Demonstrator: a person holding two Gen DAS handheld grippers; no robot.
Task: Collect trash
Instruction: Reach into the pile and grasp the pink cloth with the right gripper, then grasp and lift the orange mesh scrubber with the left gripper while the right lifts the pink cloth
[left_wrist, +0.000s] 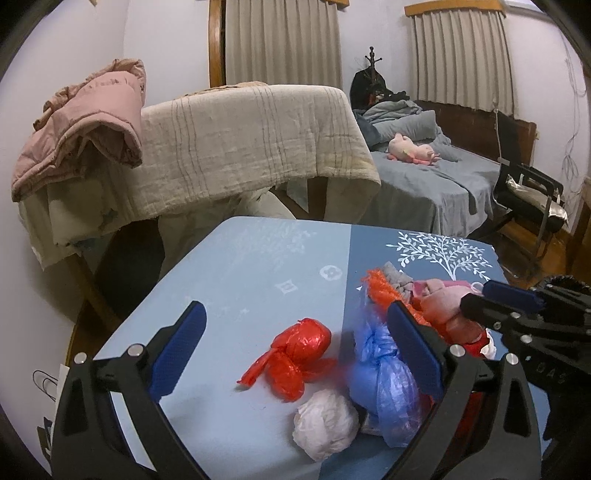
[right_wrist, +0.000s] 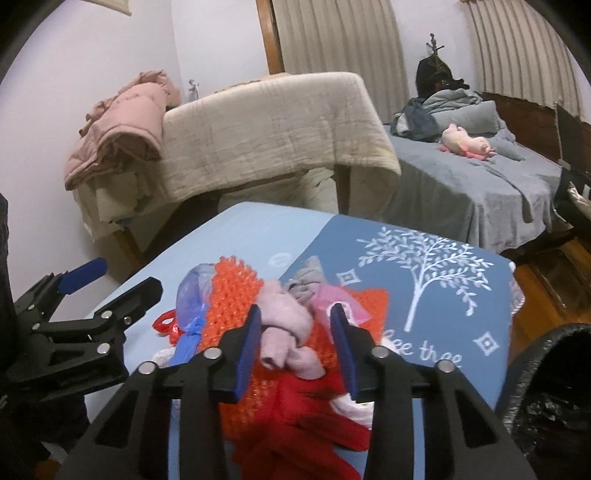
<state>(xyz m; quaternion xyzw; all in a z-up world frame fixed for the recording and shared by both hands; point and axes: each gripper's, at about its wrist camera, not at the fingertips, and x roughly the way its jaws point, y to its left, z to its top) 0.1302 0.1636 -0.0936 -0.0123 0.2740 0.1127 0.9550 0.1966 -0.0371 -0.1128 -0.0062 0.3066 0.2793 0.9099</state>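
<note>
Right gripper (right_wrist: 295, 347), half-closed astride pink cloth (right_wrist: 284, 332) at frame centre without yet pinching it, should close squarely before lifting; left gripper (left_wrist: 295, 347) hangs wide open, empty.

Dim, even indoor light, cool violet cast on walls. Soft shadows only, faint one beside red bag (left_wrist: 295, 354) on worktop (left_wrist: 236, 266). No glare. Heavy fisheye bend: curtains (right_wrist: 332, 37) bowing, black vignette in corners. Right view slightly smeared near bottom; far bed (left_wrist: 424, 177) grainy, soft.
</note>
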